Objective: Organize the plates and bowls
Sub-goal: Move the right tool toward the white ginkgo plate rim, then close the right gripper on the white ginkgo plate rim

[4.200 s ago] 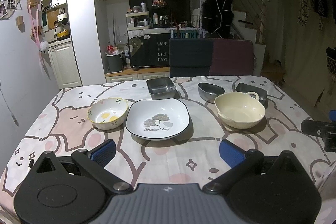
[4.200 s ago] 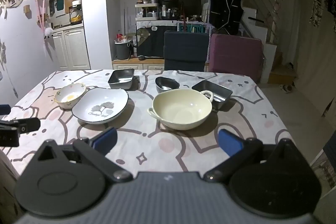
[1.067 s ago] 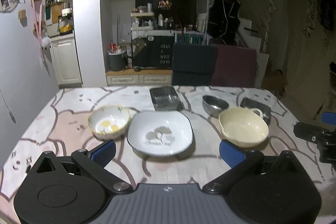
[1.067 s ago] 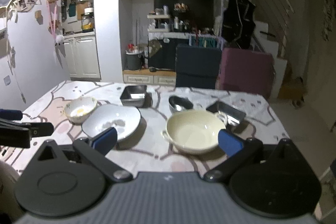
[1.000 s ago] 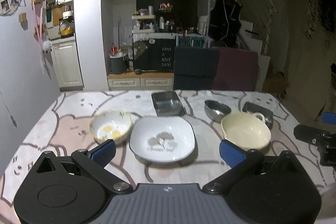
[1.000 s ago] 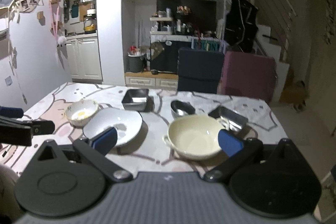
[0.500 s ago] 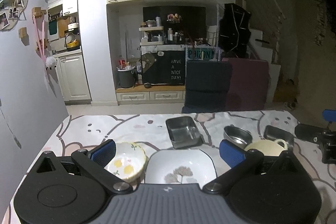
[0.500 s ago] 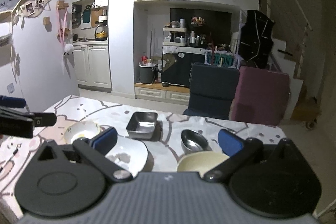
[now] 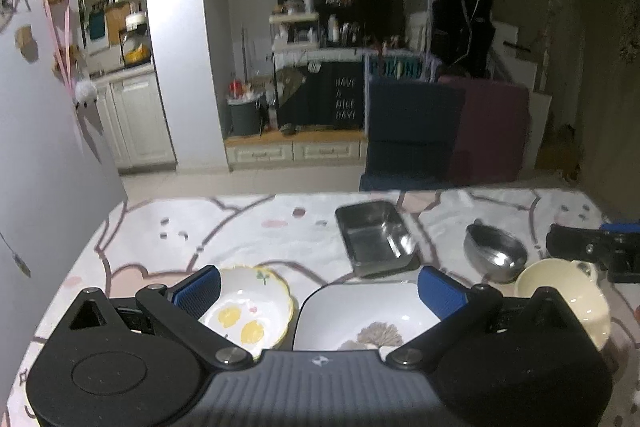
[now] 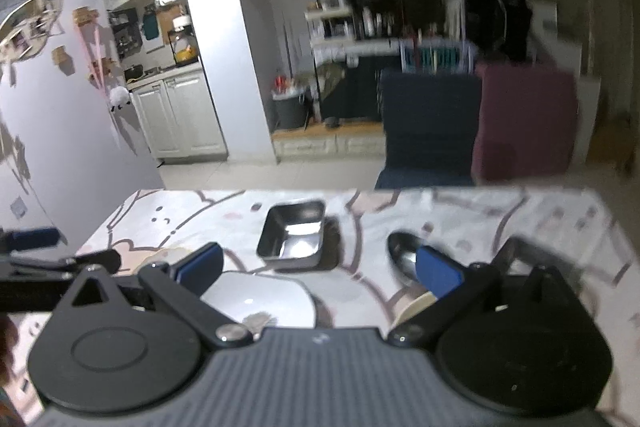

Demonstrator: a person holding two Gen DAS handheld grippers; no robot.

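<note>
A: We are holding the left gripper (image 9: pixel 319 287) and right gripper (image 10: pixel 319 273) wide open, both empty.

B: We are seeing plate (image 9: pixel 362 315) and bowls (image 9: pixel 250 307) resting on the tabletop (image 9: pixel 240 227), below the fingers (image 9: pixel 199 290).

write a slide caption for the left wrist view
Open left gripper above a yellow-rimmed floral bowl and white square leaf-print plate.

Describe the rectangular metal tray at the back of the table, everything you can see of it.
The rectangular metal tray is a shiny steel-looking pan with rounded corners, raised walls and a flat reflective floor, and it looks empty. It sits upright on the patterned tablecloth, behind the white square plate and left of the small metal bowl. Nothing touches it; neither claw is near it.
</note>
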